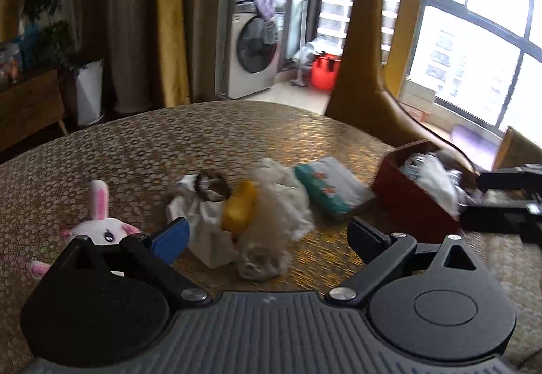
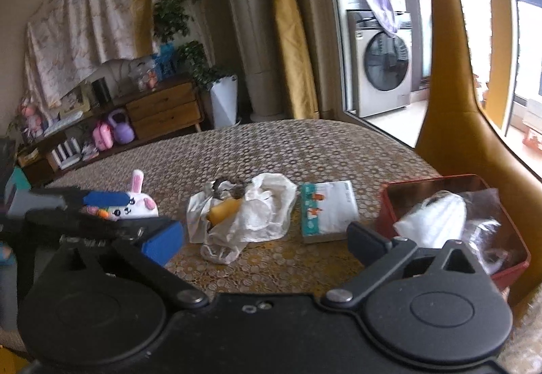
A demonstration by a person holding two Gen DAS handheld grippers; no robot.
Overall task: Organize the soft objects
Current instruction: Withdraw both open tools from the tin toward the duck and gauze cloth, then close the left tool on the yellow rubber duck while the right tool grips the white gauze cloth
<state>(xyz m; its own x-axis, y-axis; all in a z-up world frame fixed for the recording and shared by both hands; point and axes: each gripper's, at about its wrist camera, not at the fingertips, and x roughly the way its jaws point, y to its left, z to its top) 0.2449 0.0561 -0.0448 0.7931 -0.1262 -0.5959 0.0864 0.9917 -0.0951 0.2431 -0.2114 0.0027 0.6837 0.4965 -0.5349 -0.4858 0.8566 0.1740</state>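
A white plush bunny (image 1: 101, 225) (image 2: 135, 203) lies at the left of the patterned table (image 1: 142, 143). In the middle is a heap: white cloth (image 1: 203, 225), a yellow soft piece (image 1: 238, 206) (image 2: 223, 209), a dark hair tie (image 1: 211, 186) and crumpled clear plastic (image 1: 274, 204) (image 2: 261, 208). A teal-and-white tissue pack (image 1: 330, 189) (image 2: 328, 209) lies to its right. A red box (image 1: 416, 201) (image 2: 508, 269) holds white soft items. My left gripper (image 1: 267, 240) is open over the heap and also shows in the right wrist view (image 2: 101, 208) beside the bunny. My right gripper (image 2: 266, 243) is open and empty; it also shows in the left wrist view (image 1: 508, 201) by the box.
A tan chair back (image 1: 366, 52) (image 2: 450, 69) stands behind the table at the right. A washing machine (image 1: 250, 48), curtains and a potted plant (image 2: 216, 82) stand beyond the table.
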